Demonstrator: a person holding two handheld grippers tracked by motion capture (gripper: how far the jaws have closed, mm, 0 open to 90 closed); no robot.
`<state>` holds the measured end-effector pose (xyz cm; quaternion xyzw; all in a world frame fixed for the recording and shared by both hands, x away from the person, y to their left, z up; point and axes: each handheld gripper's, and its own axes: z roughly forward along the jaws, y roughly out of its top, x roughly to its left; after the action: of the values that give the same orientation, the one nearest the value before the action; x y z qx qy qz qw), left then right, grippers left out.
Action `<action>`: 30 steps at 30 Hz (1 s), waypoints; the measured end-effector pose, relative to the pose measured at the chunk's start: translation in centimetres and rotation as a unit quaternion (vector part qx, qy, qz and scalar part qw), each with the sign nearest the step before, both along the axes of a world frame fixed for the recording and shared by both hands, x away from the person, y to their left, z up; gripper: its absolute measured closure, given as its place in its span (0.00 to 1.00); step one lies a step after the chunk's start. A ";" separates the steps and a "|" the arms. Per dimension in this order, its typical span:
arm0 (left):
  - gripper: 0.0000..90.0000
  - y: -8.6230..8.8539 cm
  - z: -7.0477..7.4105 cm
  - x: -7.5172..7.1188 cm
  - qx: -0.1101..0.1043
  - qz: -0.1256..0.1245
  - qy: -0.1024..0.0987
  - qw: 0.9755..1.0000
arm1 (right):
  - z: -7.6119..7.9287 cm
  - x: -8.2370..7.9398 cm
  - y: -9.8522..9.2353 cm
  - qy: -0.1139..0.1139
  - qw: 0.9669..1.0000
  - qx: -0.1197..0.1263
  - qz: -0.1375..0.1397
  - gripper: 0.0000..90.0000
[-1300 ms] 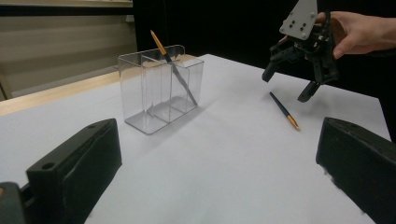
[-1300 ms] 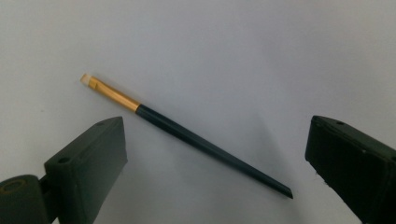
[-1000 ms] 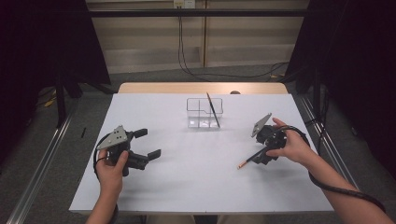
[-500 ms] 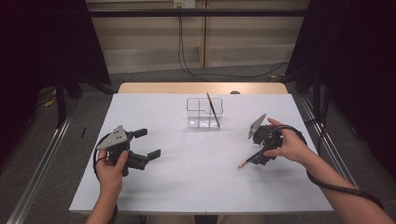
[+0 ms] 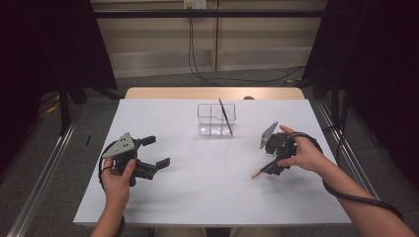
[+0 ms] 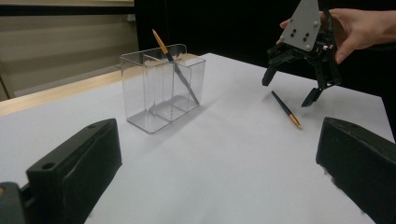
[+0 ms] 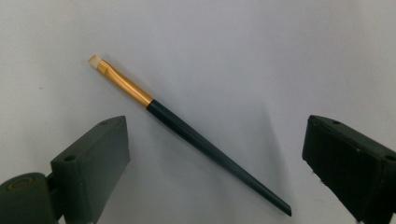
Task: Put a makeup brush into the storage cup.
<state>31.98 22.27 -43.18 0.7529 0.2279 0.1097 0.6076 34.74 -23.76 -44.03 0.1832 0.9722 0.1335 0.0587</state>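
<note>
A dim room with dark curtains at both sides and a pale wall behind surrounds my white desk (image 5: 207,197). Toward its far edge, near the middle, stands a clear plastic organiser box with several compartments (image 5: 215,120), and a dark-handled brush with a gold ferrule (image 5: 225,115) leans tilted inside its right-hand compartment.

My right tool (image 5: 271,167) hangs over the right part of the desk, nearer the right edge than the middle, pointed down. Its jaws are spread wide and grip nothing. Between them, lying flat on the desk, is a second slim brush with a dark blue tapered handle, gold ferrule and pale bristle tip (image 7: 182,129); in the right gripper view neither jaw touches it. The bristle tip points toward the near edge.

My left tool (image 5: 157,152) sits by the left edge, low over the desk, jaws wide apart and empty, aimed toward the box.
</note>
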 end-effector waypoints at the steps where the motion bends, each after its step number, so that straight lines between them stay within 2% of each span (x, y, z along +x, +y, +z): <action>1: 0.00 0.0 0.0 0.0 0.000 0.000 0.000 1.000 | 0.0 0.0 0.0 0.000 1.000 0.000 0.001 0.08; 6: 0.00 0.1 0.0 0.0 -0.001 -0.002 0.000 1.000 | -0.1 0.0 0.3 -0.002 1.000 0.000 0.012 0.10; 12: 0.00 0.1 0.0 0.0 0.000 0.003 0.001 1.000 | -0.3 -0.3 0.8 0.007 1.000 -0.004 0.021 0.11; 14: 0.00 0.1 0.0 0.0 0.000 0.003 0.000 1.000 | -0.5 -0.2 0.9 0.005 0.999 -0.005 0.031 0.12; 20: 0.00 0.1 0.0 0.0 -0.001 0.004 0.000 1.000 | -0.8 -0.3 1.1 0.010 0.999 -0.010 0.036 0.15; 24: 0.00 0.1 0.0 0.0 0.000 0.003 -0.001 1.000 | -0.8 -0.5 1.2 0.012 0.999 -0.017 0.043 0.20; 30: 0.00 0.1 0.0 0.0 0.000 0.003 -0.001 1.000 | -1.0 -0.5 1.4 0.017 0.998 -0.019 0.053 0.33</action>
<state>31.98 22.37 -43.16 0.7520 0.2296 0.1125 0.6076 34.23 -22.35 -45.07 0.1331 0.9837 0.1148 0.0382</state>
